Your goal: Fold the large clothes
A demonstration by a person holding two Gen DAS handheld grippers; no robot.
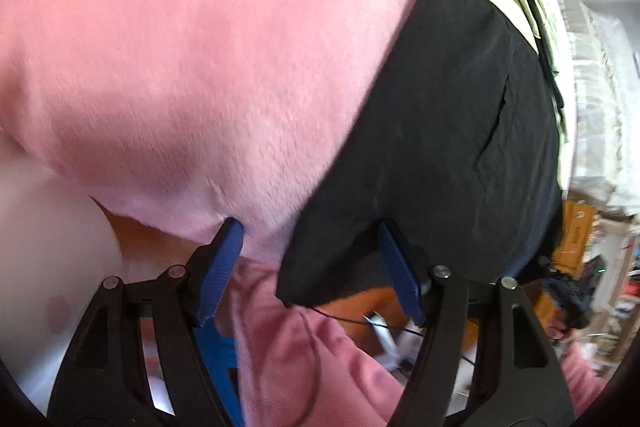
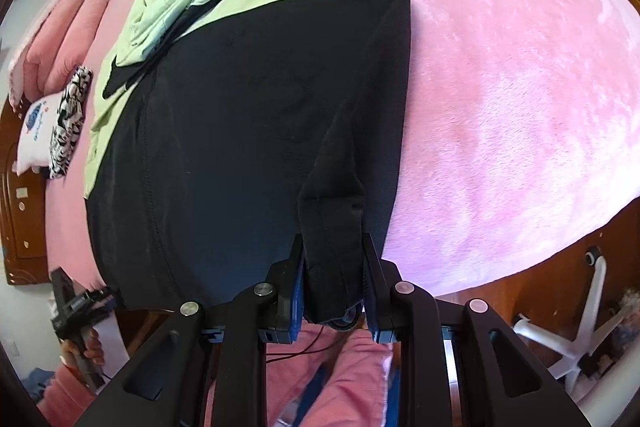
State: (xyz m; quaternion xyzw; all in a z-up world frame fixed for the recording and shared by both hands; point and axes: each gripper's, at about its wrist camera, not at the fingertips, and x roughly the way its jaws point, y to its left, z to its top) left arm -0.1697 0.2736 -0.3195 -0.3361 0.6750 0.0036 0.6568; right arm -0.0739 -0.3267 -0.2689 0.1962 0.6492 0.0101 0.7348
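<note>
A large black and pale-green garment (image 2: pixel 240 131) lies spread across a bed covered by a fuzzy pink blanket (image 2: pixel 512 99), its black lower half reaching the bed's near edge and its green upper part bunched toward the far side.

The right claw (image 2: pixel 332 247) is closed to a narrow gap on a thick fold of the garment's black hem at the bed's edge; the cloth fills the space between its blue pads (image 2: pixel 298 291).

The left claw (image 1: pixel 312 231) stands wide, with its blue pads (image 1: pixel 224 267) spread on either side of the garment's black corner (image 1: pixel 320 267), where it overhangs the pink blanket; no cloth is pinched between them.

Near the wooden headboard (image 2: pixel 24 211) lie pink pillows (image 2: pixel 64 39), a black-and-white patterned cloth (image 2: pixel 68 123) and a white cushion (image 2: pixel 36 135) with a blue emblem and writing too small to read. A white chair base (image 2: pixel 576 339) stands on the floor beside the bed.
</note>
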